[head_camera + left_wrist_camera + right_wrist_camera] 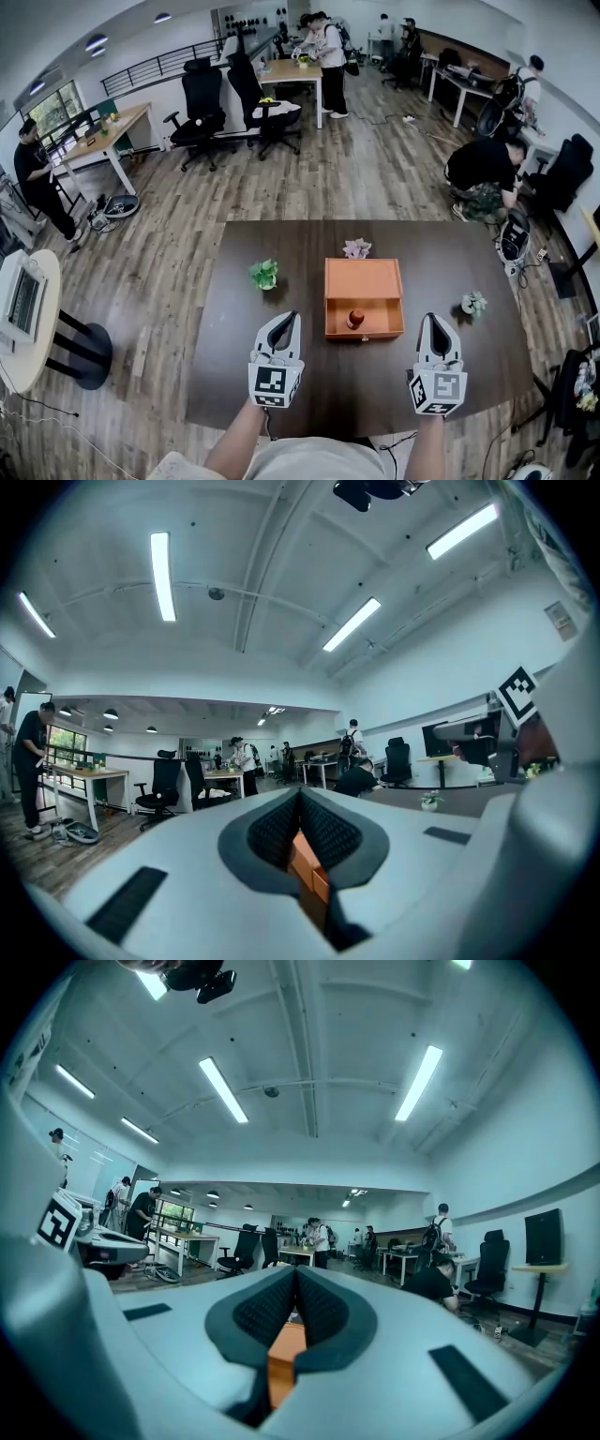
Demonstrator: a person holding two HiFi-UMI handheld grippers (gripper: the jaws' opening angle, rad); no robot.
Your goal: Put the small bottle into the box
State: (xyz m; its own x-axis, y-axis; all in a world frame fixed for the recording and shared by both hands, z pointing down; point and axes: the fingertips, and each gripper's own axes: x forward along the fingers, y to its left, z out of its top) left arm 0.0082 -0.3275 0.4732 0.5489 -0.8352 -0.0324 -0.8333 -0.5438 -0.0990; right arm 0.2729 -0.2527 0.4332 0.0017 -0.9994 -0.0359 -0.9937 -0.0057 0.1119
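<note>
Sitting in orange box [364, 279]: small bottle [355, 319]; left gripper [289, 318], right gripper [434, 320] fingers [267, 1312] together, empty.

1. Open-plan office, maybe a lab corner: wood-plank floor [375, 178], long strip lights [161, 574] on a white ceiling.
2. Light wooden desks [291, 70] along the walls, with black swivel chairs [202, 98] beside them.
3. Several people [330, 56] stand at the desks; one crouches [483, 169] by the right wall.
4. Railing [159, 66] and window [56, 108] at the far left.
5. Dark table [253, 356] in the foreground.
</note>
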